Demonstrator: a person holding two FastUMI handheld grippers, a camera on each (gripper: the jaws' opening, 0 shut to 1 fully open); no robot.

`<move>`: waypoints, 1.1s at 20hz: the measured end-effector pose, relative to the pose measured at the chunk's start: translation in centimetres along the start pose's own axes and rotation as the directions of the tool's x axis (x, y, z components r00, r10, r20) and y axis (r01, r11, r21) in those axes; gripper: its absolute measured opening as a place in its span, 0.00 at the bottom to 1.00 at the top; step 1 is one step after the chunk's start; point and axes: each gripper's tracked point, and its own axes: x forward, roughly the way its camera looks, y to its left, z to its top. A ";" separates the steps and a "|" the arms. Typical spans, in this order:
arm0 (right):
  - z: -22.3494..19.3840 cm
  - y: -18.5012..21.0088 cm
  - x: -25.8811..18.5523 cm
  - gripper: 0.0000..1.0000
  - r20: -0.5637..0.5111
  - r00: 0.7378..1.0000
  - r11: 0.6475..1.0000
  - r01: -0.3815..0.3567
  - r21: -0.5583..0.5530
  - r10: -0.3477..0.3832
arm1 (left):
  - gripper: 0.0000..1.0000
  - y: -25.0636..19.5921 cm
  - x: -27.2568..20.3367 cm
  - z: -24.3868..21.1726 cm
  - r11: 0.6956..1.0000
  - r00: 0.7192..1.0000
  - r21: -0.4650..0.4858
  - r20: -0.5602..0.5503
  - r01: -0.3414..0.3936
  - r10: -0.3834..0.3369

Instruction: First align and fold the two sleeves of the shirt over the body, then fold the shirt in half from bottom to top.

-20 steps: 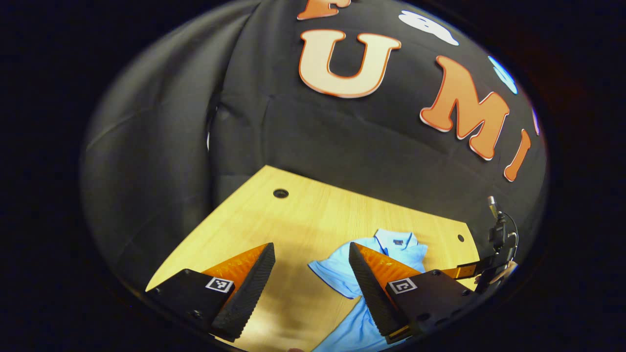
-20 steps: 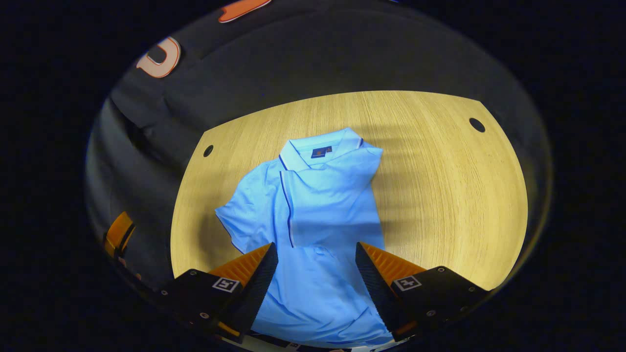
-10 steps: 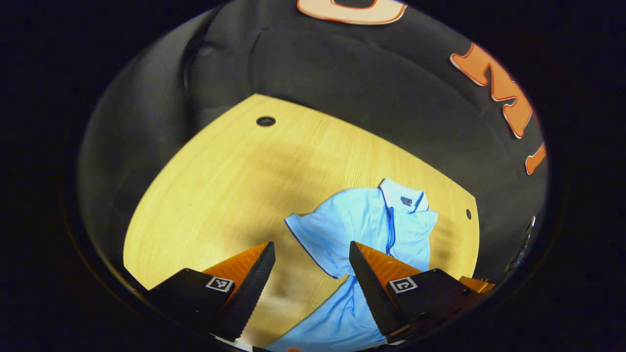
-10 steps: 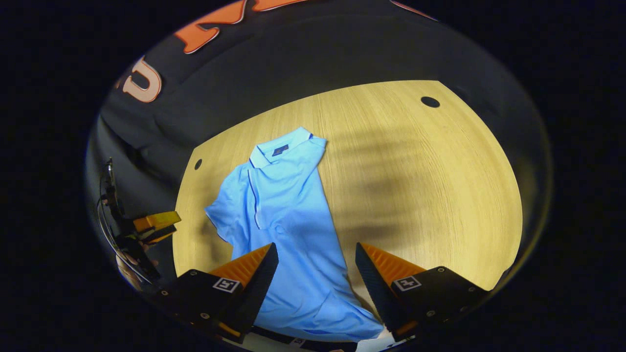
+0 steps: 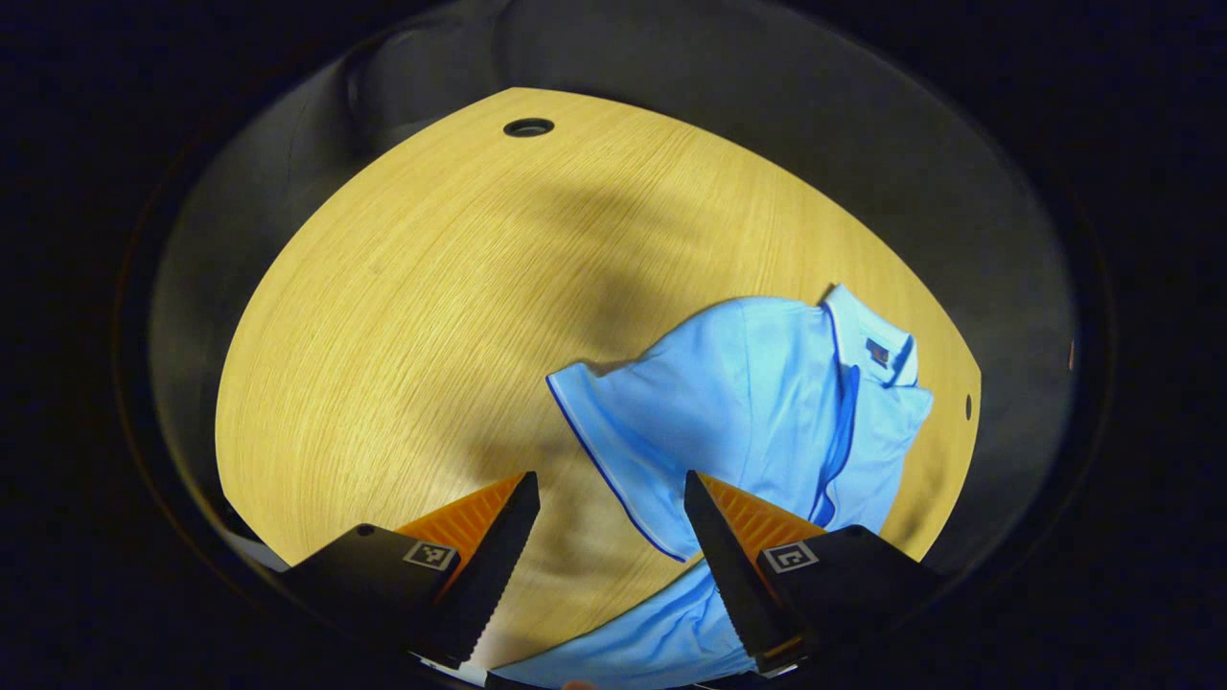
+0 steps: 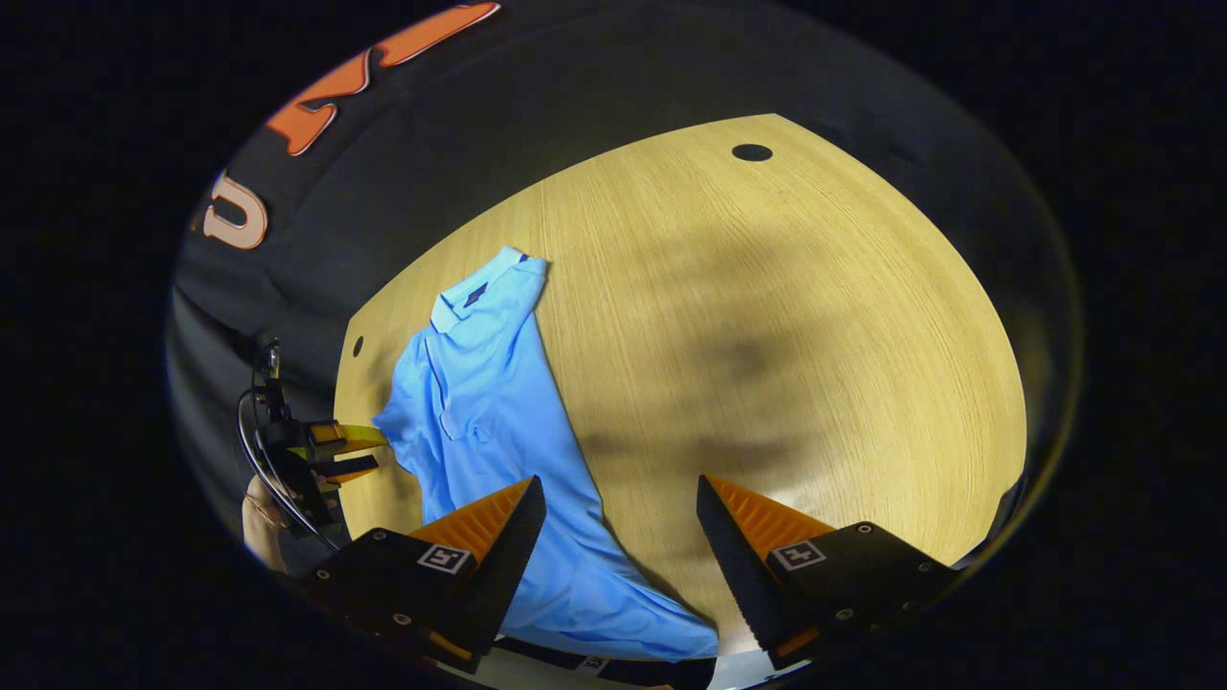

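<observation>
Shirt [image 5: 757,402]: light blue polo with dark piping along the sleeve hem and placket, lying flat on the wooden bench [image 5: 403,316]; collar [image 5: 868,340] toward the far edge, a small dark tag inside it; one short sleeve [image 5: 623,431] spread out sideways on the wood, its hem uppermost and unfolded; in the right gripper view the shirt [image 6: 479,402] lies along the bench's [image 6: 767,316] left part, its right edge straight from collar to hem, with no sleeve sticking out on that side; bottom hem at the near edge of the bench; fabric mildly creased near the hem.

Left gripper [image 5: 612,541]: fingers wide apart, holding nothing; the spread sleeve's corner sits between the fingertips in the view, whether touching cannot be told; the same gripper [image 6: 369,453] appears in the right gripper view at the shirt's left side, just beside the sleeve, a hand [image 6: 261,522] behind it.

Right gripper [image 6: 621,541]: fingers wide apart, empty; the shirt's lower body lies under and beside its left finger; bare wood under the other.

Two round holes [image 5: 528,126] in the bench near the far corners.
</observation>
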 end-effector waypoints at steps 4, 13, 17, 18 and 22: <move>-0.6 -1.2 0.3 0.98 -0.013 1.000 1.000 0.006 0.029 -0.006 | 0.99 0.0 1.1 -0.2 0.999 0.999 0.020 -0.014 -0.047 0.048; -0.3 -1.3 0.3 0.98 -0.007 1.000 0.999 -0.005 0.036 0.006 | 0.94 -0.6 2.0 -0.1 0.989 0.991 0.063 -0.017 -0.131 0.132; -0.5 -1.1 0.1 0.98 -0.006 1.000 1.000 -0.006 0.031 0.007 | 0.55 -1.5 2.2 -0.3 0.991 0.993 0.068 -0.026 -0.113 0.115; -0.5 -1.0 0.1 0.98 -0.003 1.000 1.000 -0.008 0.029 0.008 | 0.46 -1.9 2.3 -0.3 0.992 0.994 0.080 -0.029 -0.098 0.101; -0.8 -0.8 -0.3 0.98 0.007 1.000 1.000 -0.005 0.012 0.005 | 0.10 -2.4 2.3 0.8 0.996 0.999 0.071 -0.019 -0.048 0.049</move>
